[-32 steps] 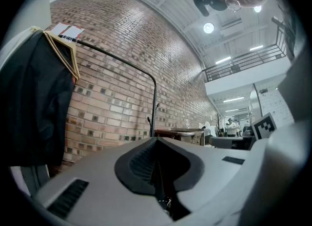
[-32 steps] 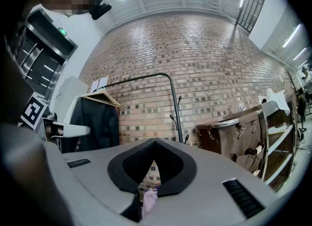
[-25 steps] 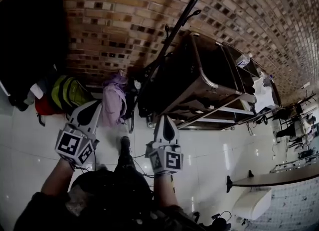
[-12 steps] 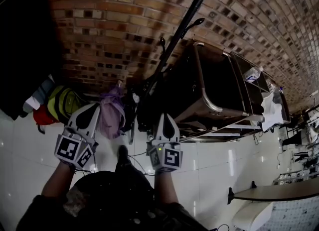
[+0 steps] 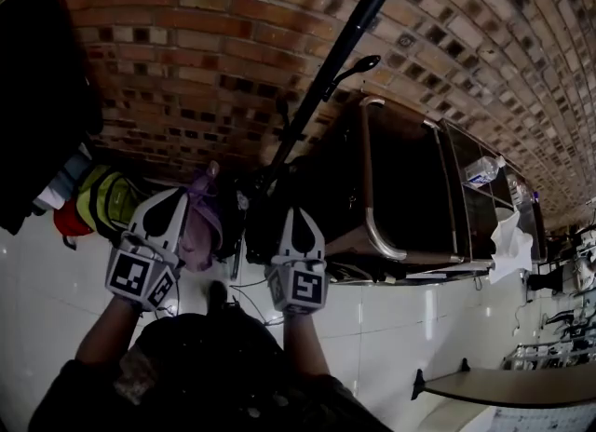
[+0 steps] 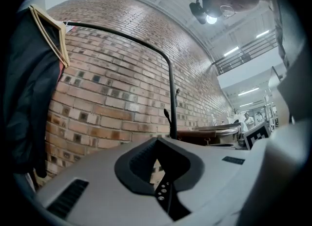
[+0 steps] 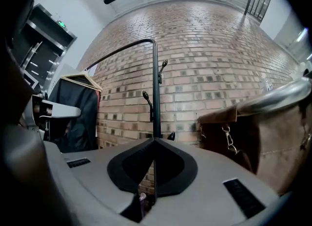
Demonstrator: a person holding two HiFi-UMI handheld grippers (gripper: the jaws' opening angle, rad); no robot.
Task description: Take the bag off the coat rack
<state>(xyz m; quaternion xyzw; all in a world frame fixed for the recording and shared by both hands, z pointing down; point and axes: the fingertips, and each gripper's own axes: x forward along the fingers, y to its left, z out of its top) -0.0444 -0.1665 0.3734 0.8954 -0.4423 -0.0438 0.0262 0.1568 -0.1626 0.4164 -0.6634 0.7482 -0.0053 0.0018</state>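
The floor (image 5: pixel 400 318) is showing as pale glossy tile, running up to a red-brown brick wall (image 5: pixel 186 48). A black coat rack (image 5: pixel 328 65) is standing against that wall, its hooks sticking out from the pole. A chrome-railed cart (image 5: pixel 368 188) is sitting to its right, carrying a bottle (image 5: pixel 480 171) and a white cloth (image 5: pixel 507 235). To the left, a purple bundle (image 5: pixel 200 225) and a yellow-green backpack (image 5: pixel 102 199) are lying at the wall's foot, and a dark coat (image 6: pixel 29 98) is hanging from a wooden hanger (image 6: pixel 48 32). The corner of a worktop (image 5: pixel 494 382) is showing at the lower right.

Compared with a second ago, the head view is tipping further up. More brick and less floor are filling the picture, the rack and cart are looming larger, and the white basin at the lower right is no longer showing. Both grippers are sitting slightly higher and nearer the rack's foot.

The left gripper (image 5: pixel 177 195) is holding its jaws pressed together at the tips, with nothing between them. The right gripper (image 5: pixel 298 211) is also showing its tips meeting on nothing, though they are just beginning to part.

The brown bag (image 7: pixel 243 142), with its metal clasp dangling, is hanging just right of the pole. It is ahead of the right jaws and apart from them. I cannot tell which hook is carrying it.
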